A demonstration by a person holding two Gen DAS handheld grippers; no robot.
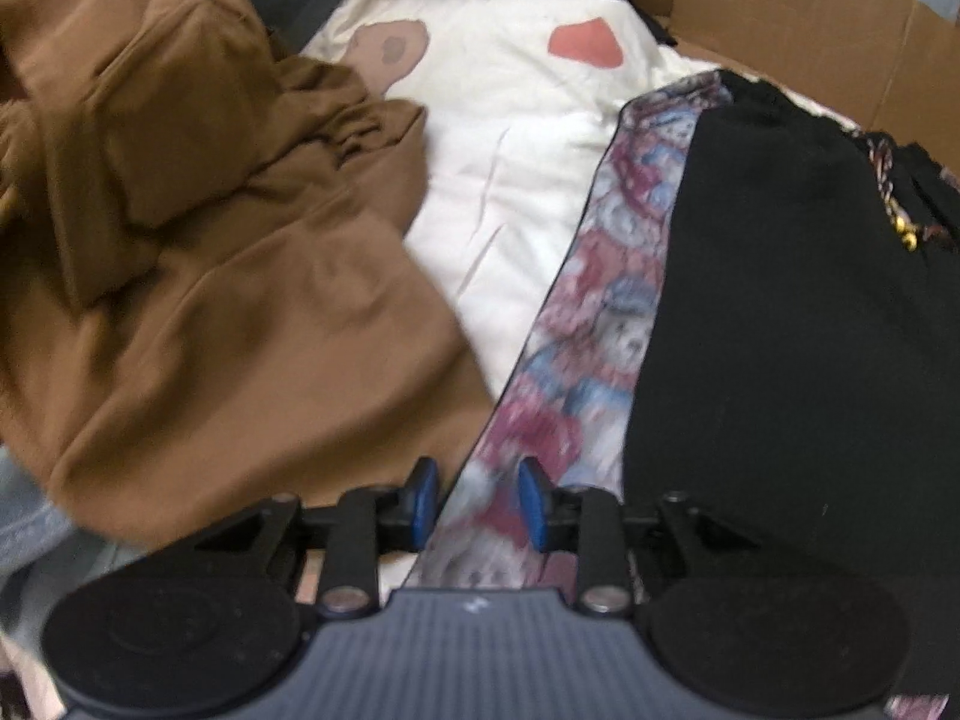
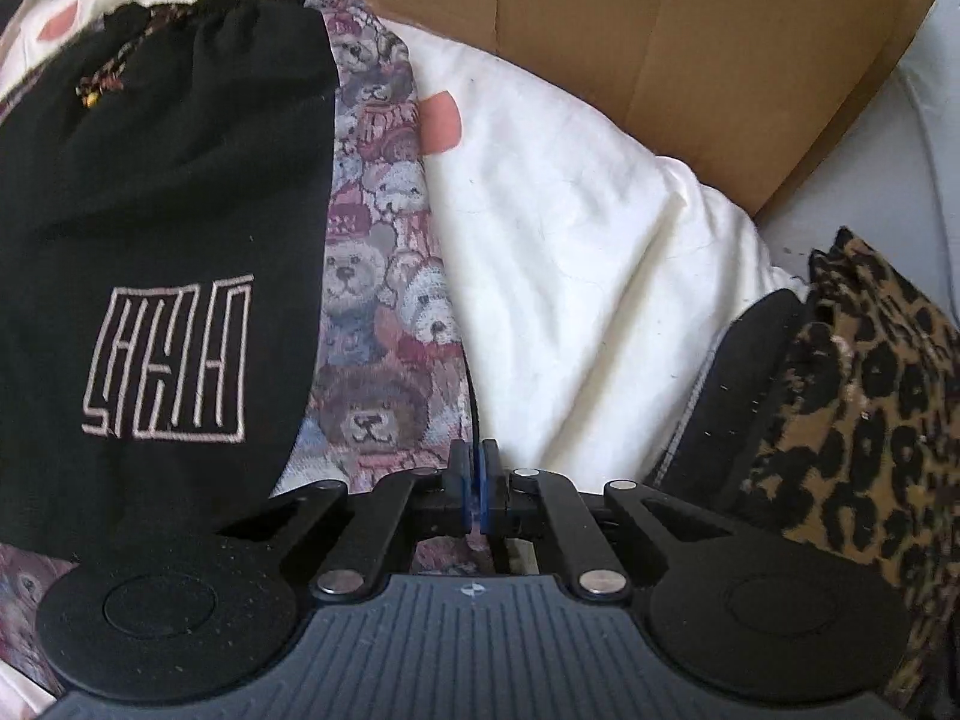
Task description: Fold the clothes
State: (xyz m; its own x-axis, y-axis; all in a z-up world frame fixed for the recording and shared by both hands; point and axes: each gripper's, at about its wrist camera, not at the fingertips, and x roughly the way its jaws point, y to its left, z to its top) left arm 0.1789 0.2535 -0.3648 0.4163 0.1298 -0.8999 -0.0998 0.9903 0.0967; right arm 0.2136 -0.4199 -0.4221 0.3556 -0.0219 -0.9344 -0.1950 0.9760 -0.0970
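On black garment (image 2: 162, 180), pink logo (image 2: 168, 360) — perhaps "YKHA"; unclear.

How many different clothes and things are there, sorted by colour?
Brown: 1, the brown garment.
Black with teddy bear print: 1, the black and teddy bear garment, its printed edge pinched by the right gripper; the left gripper is open over it.
Leopard print: 1, the leopard print cloth.
White: 1, the white bedding.
Cardboard: 1, the cardboard box.
Total: 5.

Brown garment (image 1: 198, 276) blurred and cut off at left; leopard-print fabric (image 2: 870, 420) cropped right
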